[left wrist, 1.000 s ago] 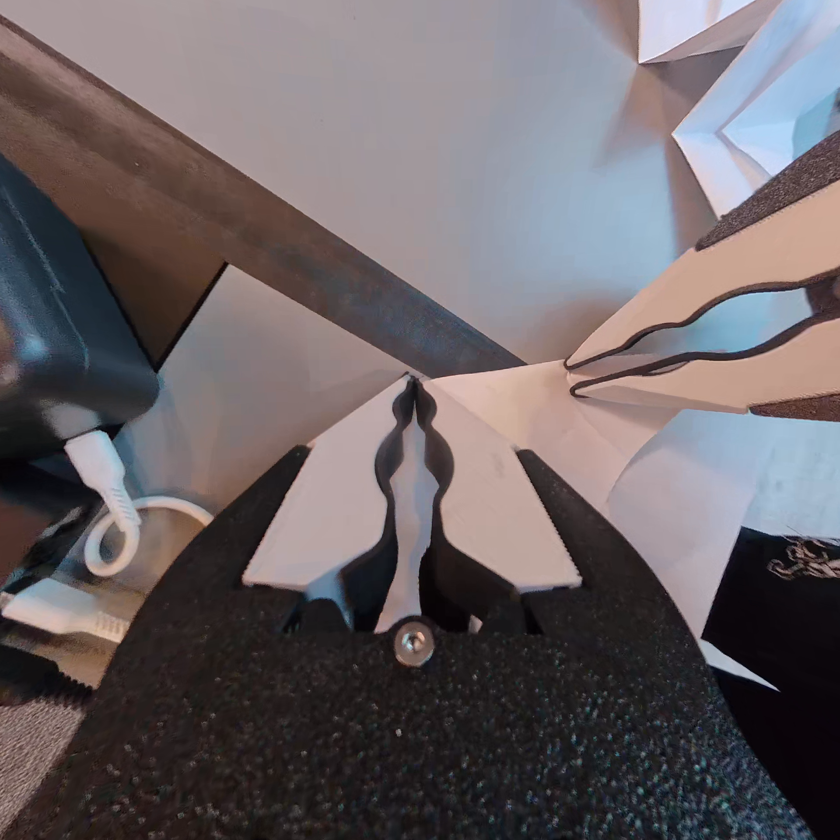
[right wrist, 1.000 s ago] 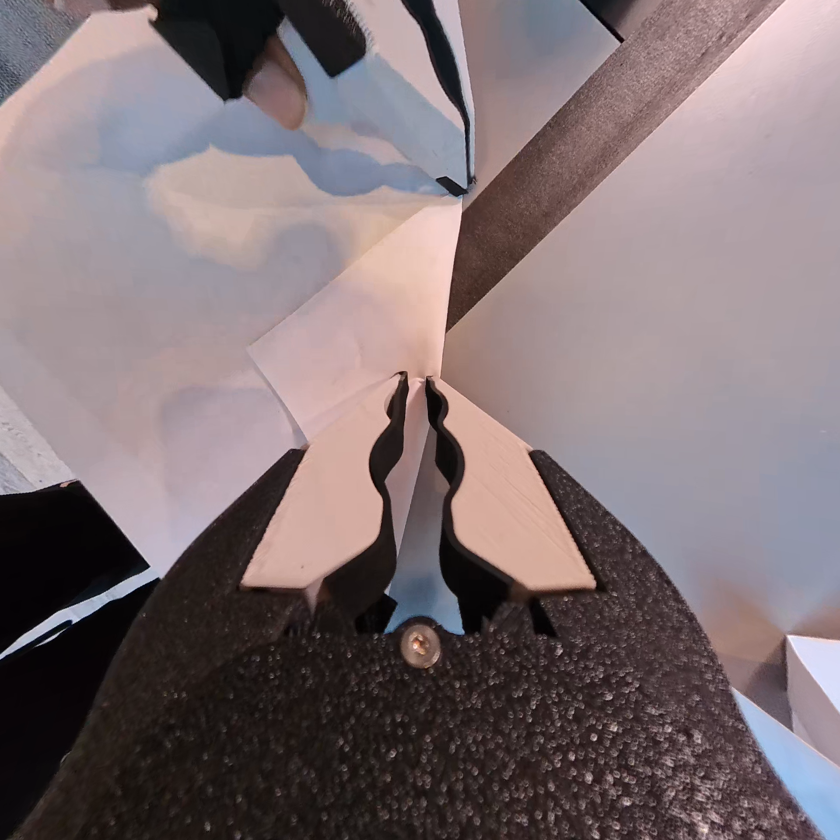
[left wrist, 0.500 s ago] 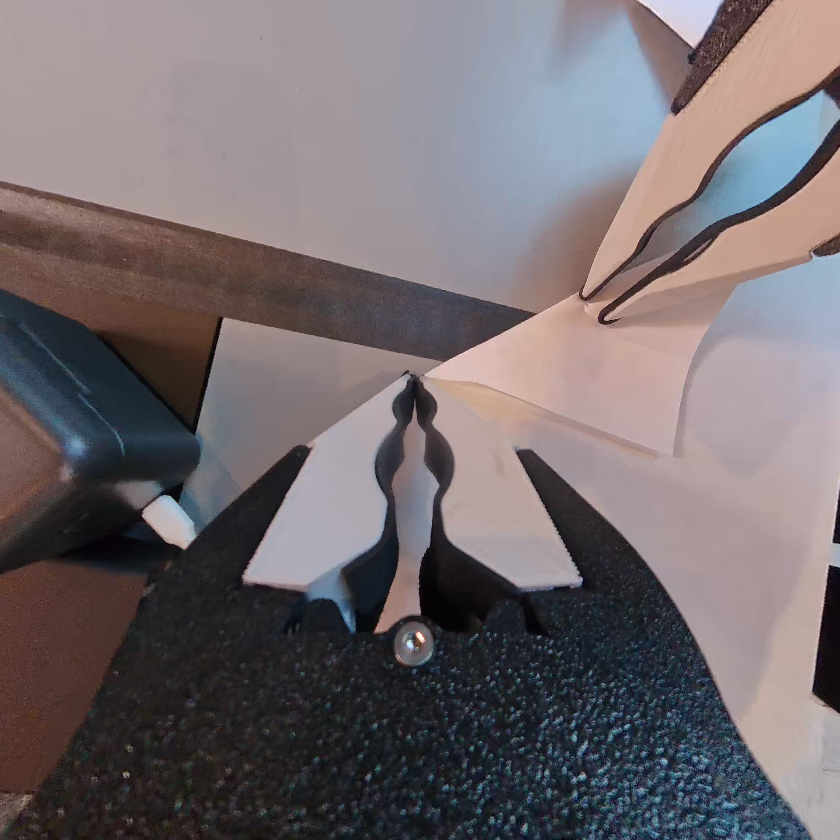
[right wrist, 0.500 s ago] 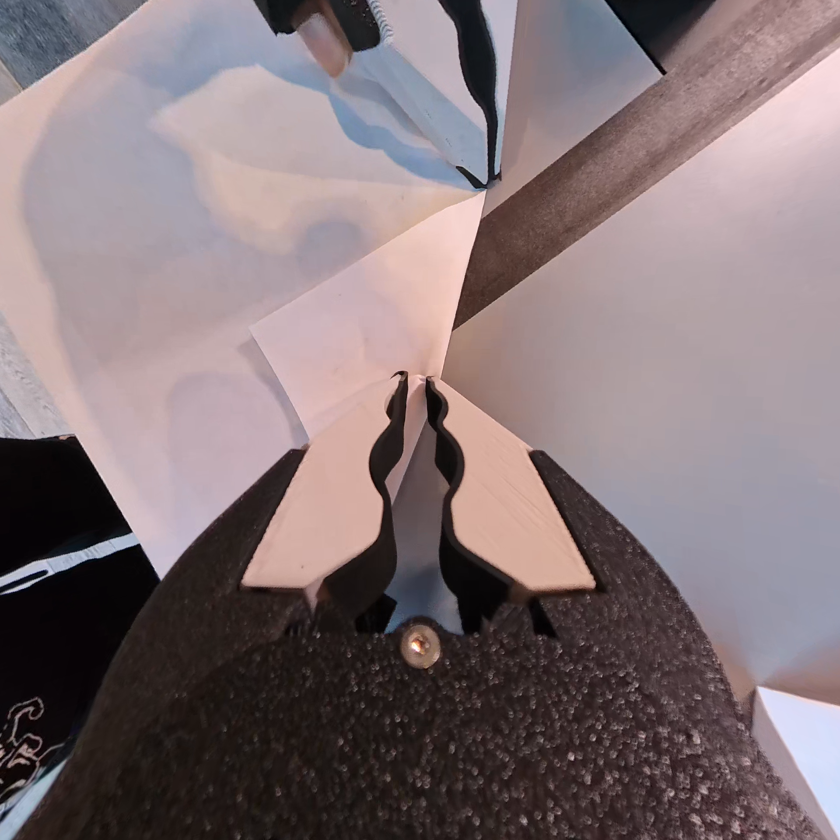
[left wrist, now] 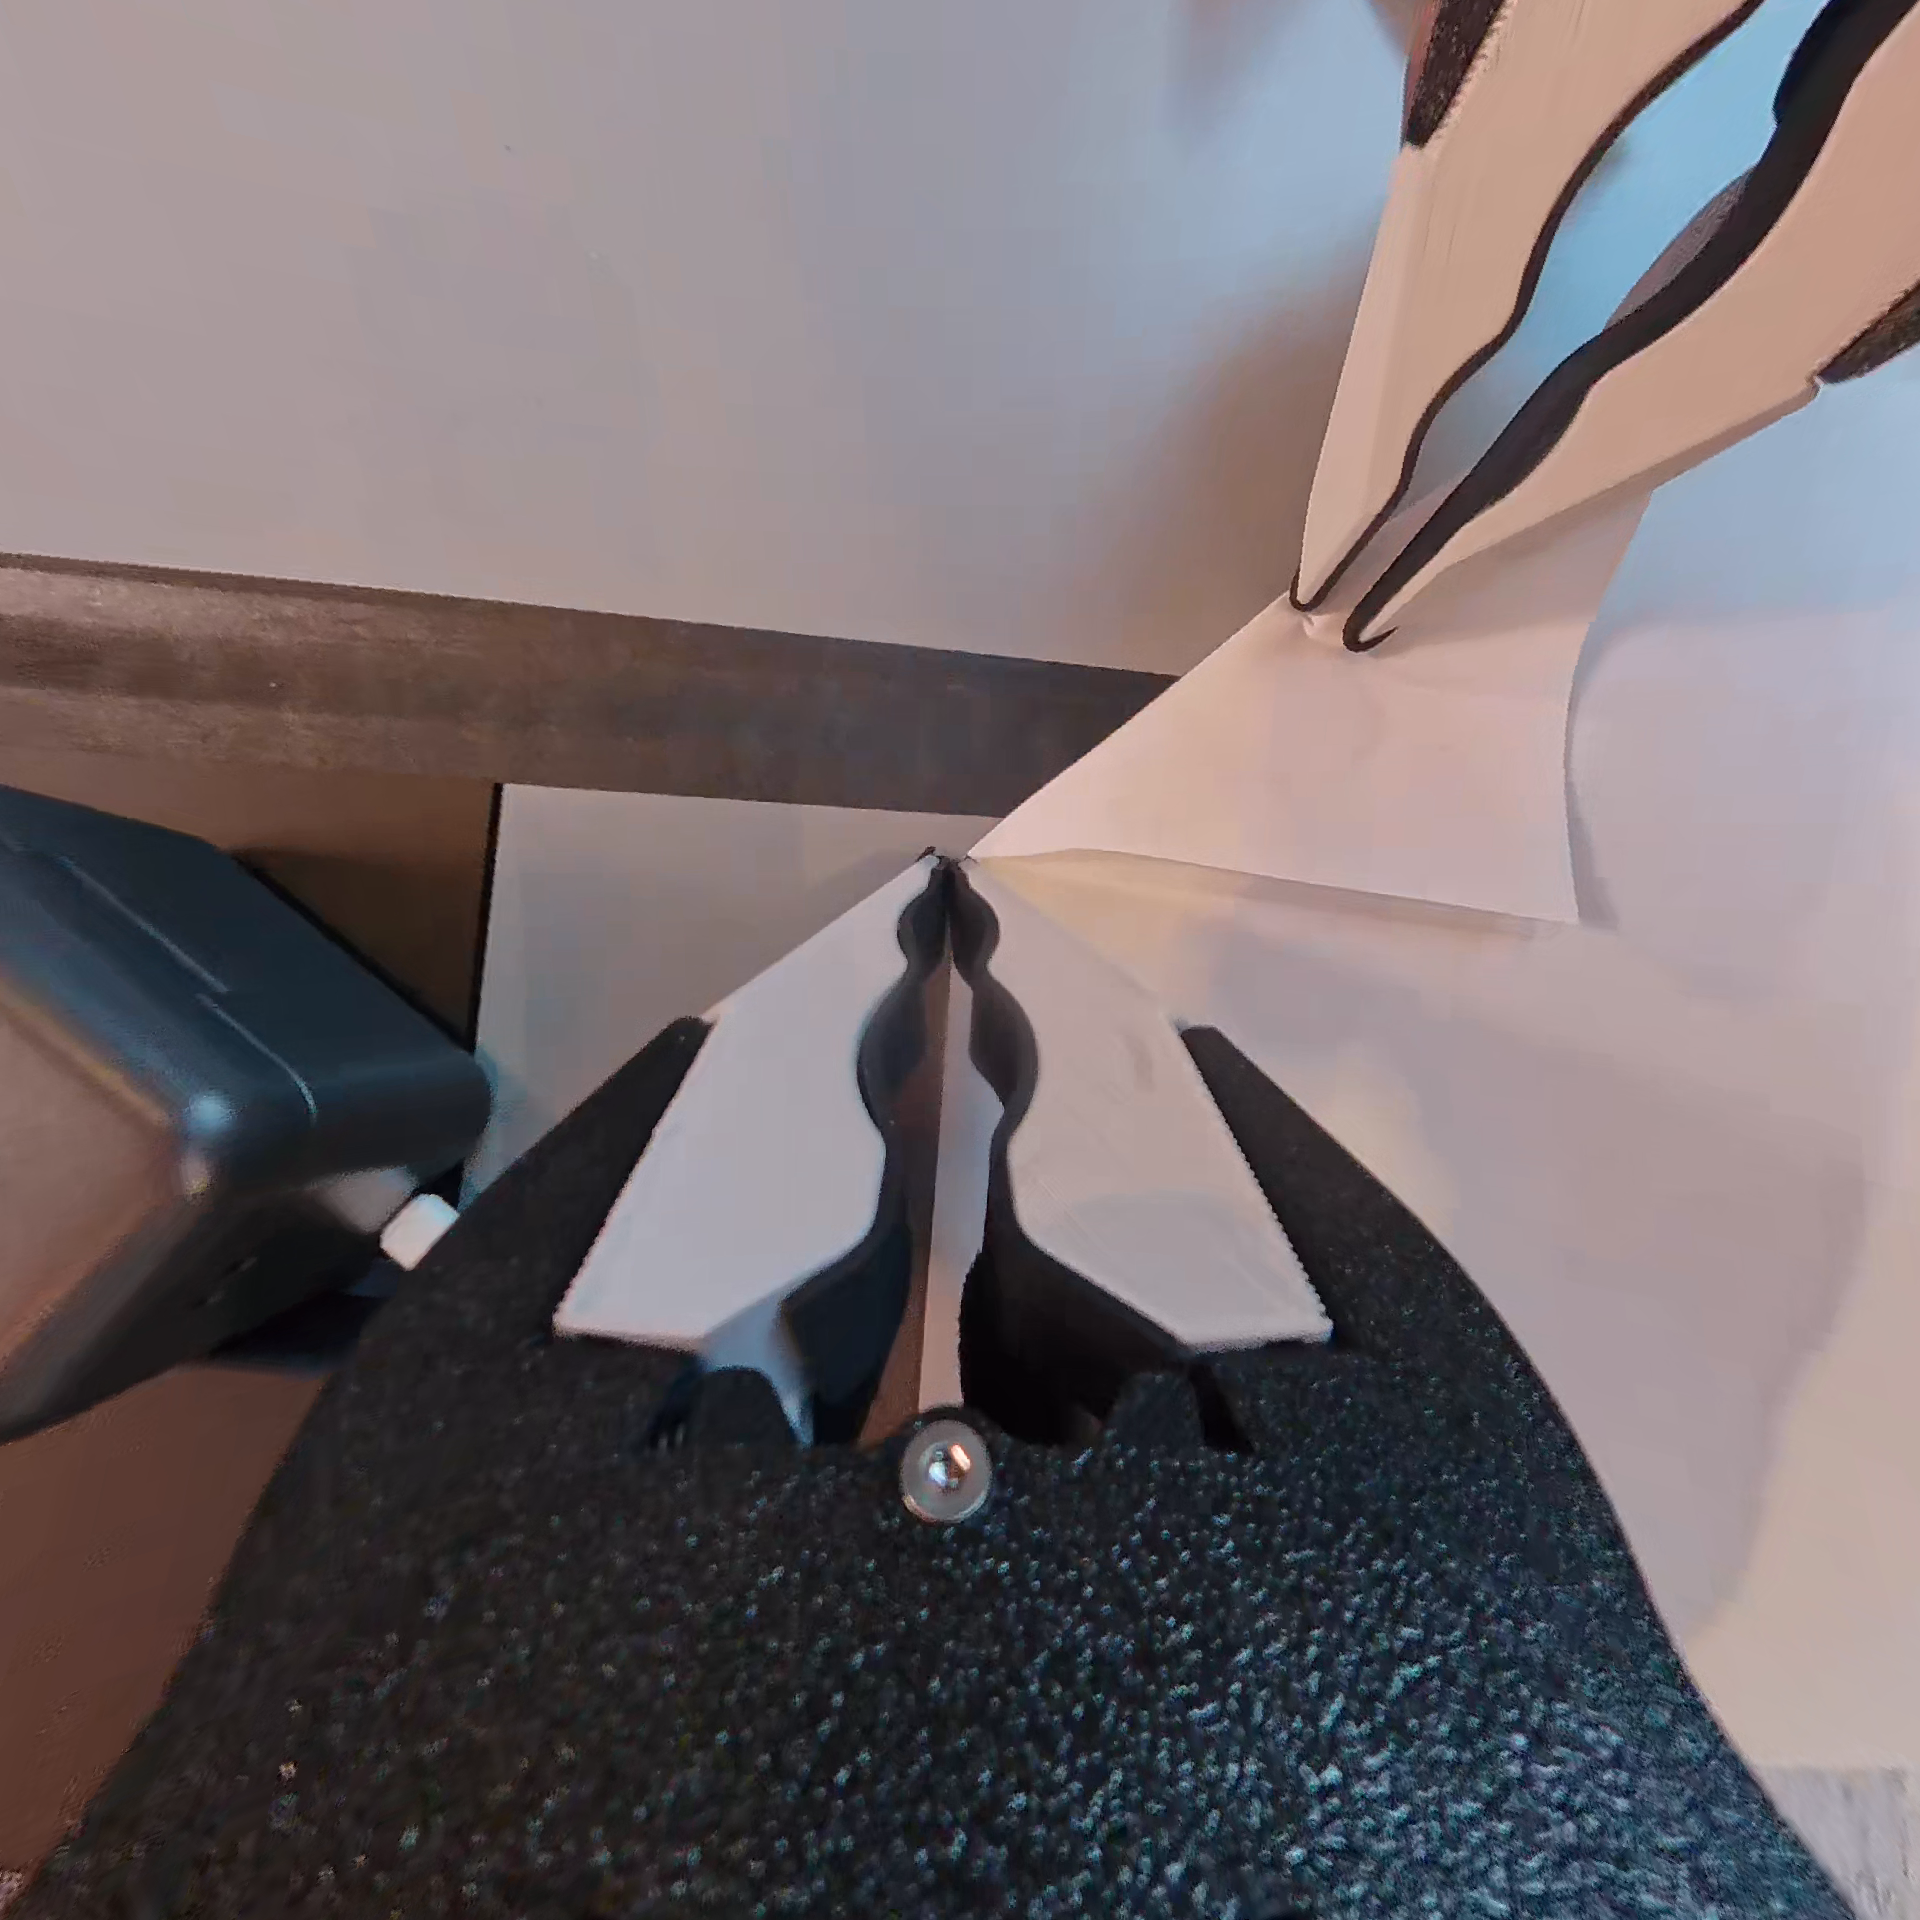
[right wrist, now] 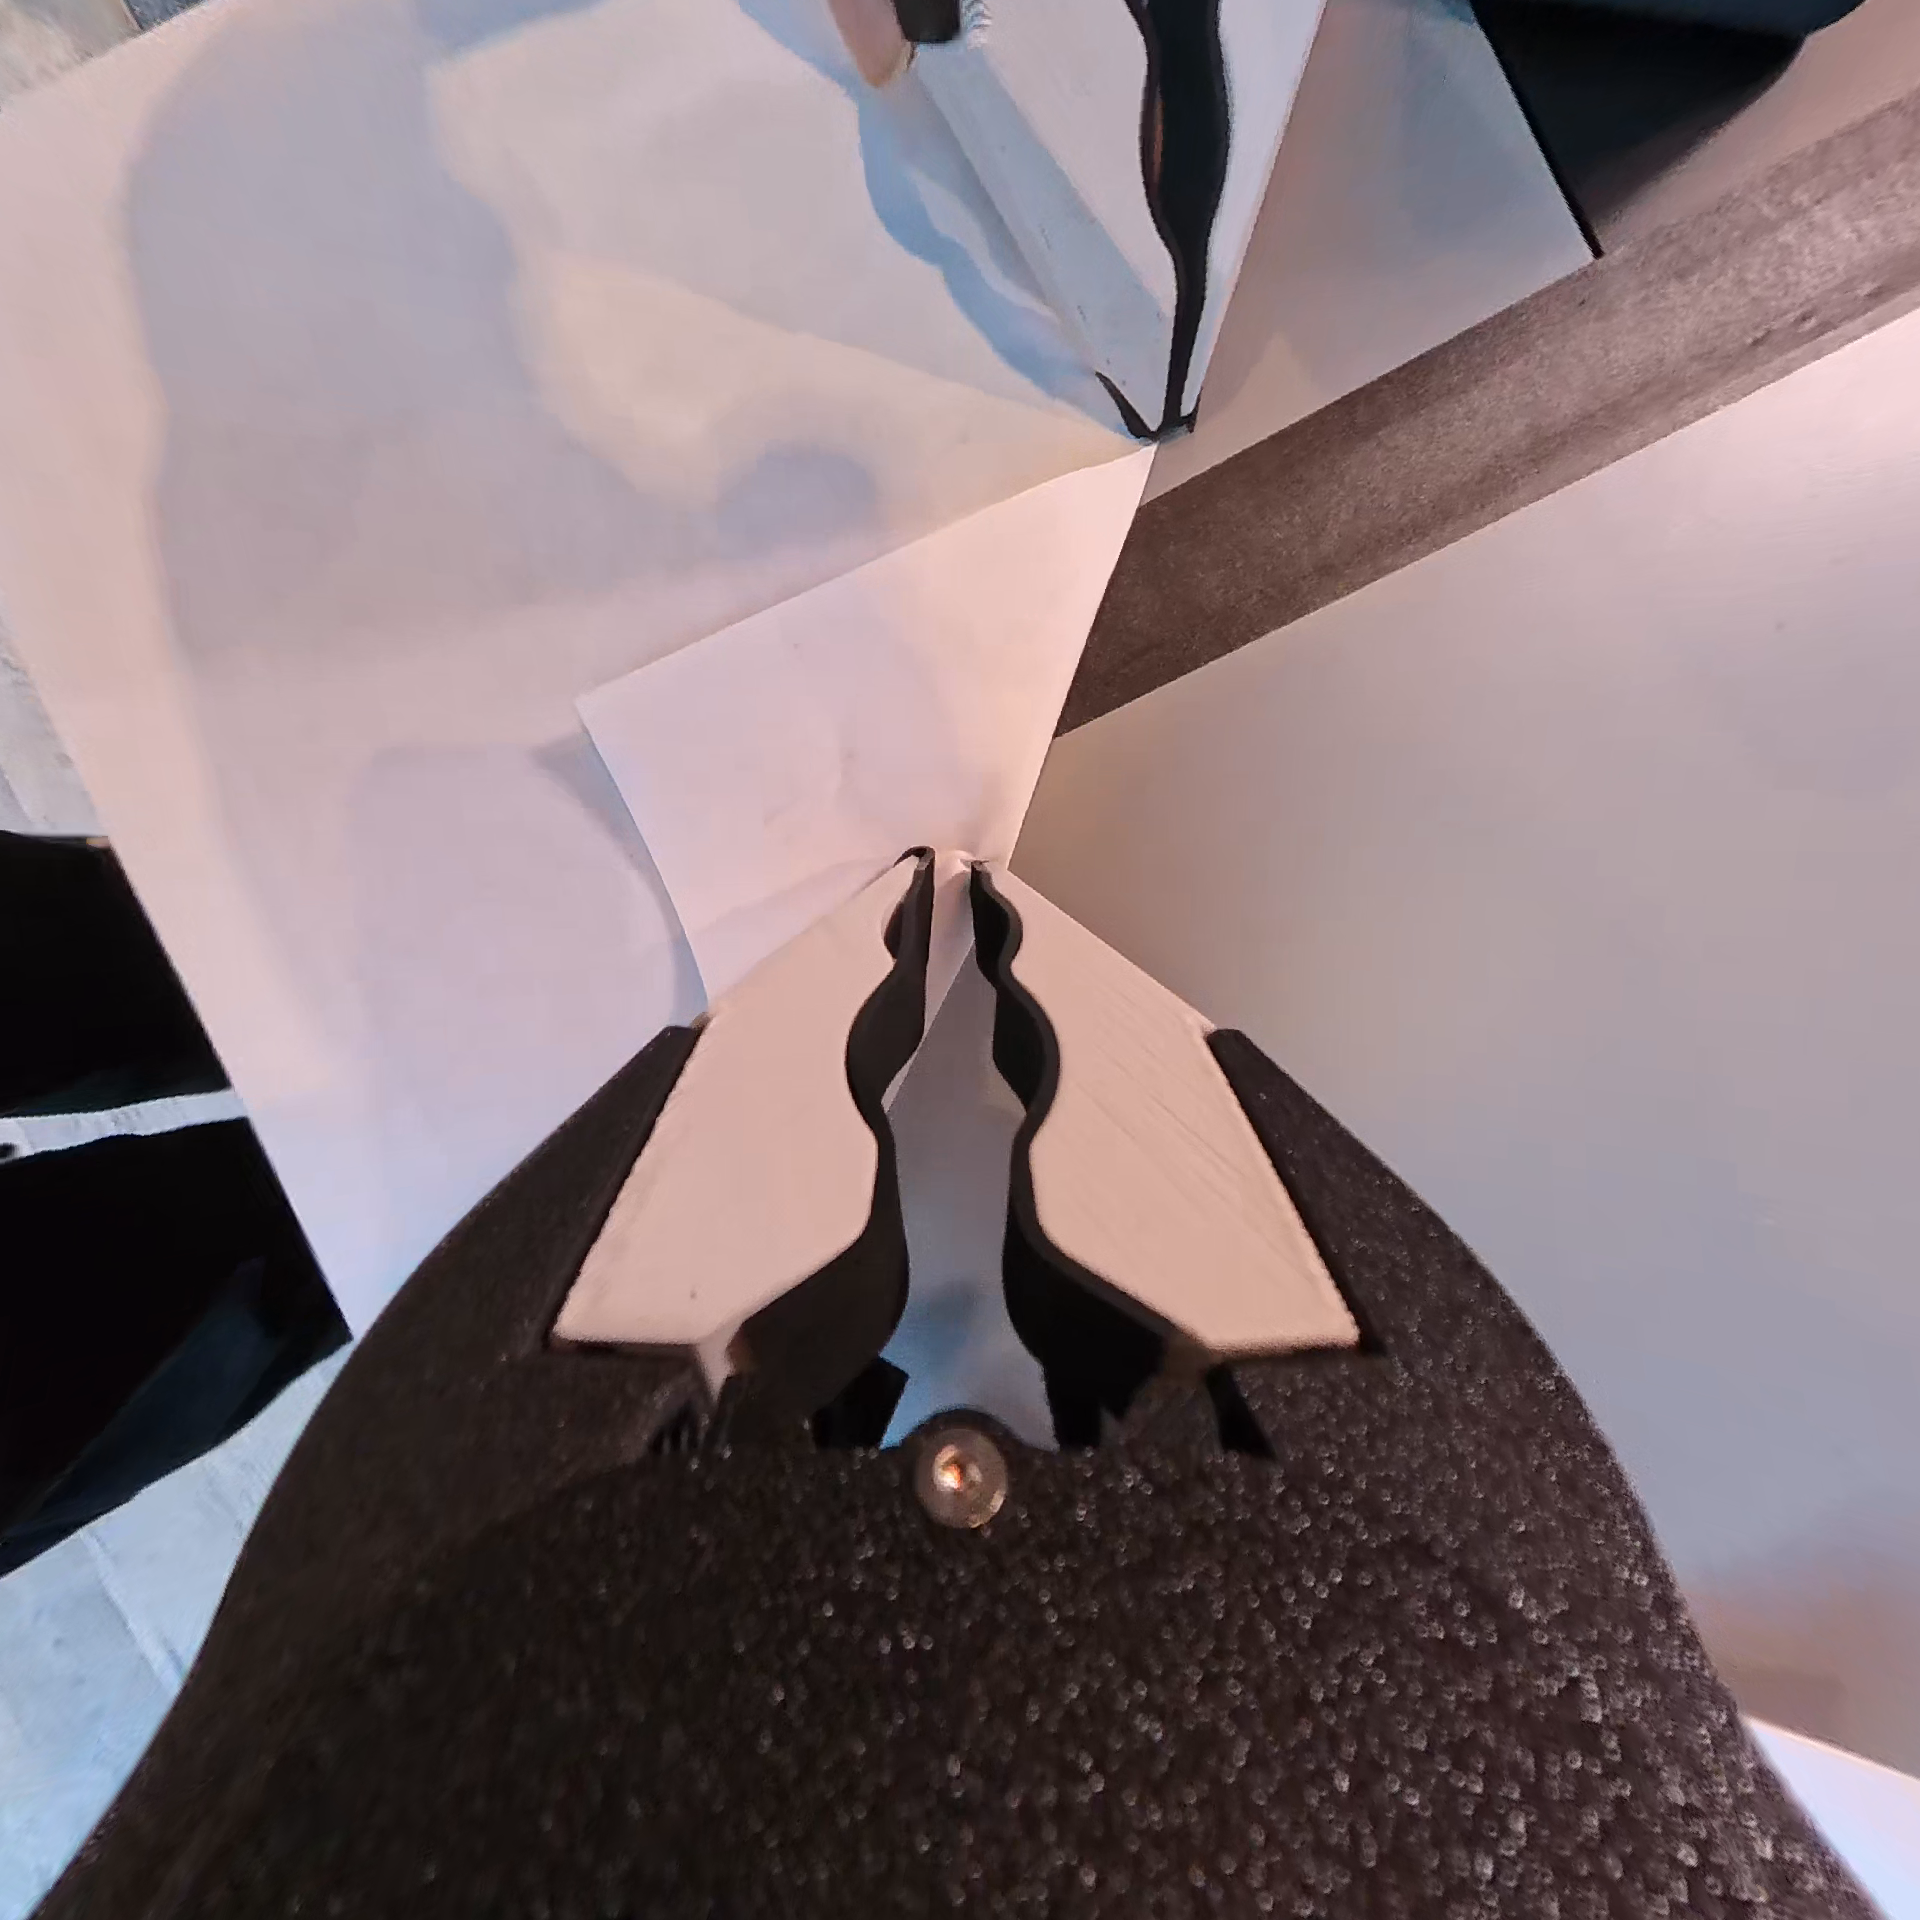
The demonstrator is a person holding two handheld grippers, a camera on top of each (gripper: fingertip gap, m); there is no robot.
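The left gripper [left wrist: 948, 858] is closed on the white sheet of paper [left wrist: 1455, 1143], pinching one end of a folded-over flap [left wrist: 1299, 790] that runs up toward 2 o'clock. There the right gripper [left wrist: 1335, 613] clamps the flap's other end, its tips a sliver apart with paper between them. In the right wrist view the right gripper [right wrist: 948, 858] sits at the near end of the flap [right wrist: 862, 707], and the left gripper [right wrist: 1153, 421] shows at 1 o'clock. The paper is thin, smooth and gently bowed. Both grippers have pale wedge fingers with wavy black inner edges on grainy black bodies. A dark wooden strip [left wrist: 520, 686] crosses behind against a pale surface [left wrist: 727, 291], and a black box [left wrist: 187, 1091] lies at 9 o'clock.
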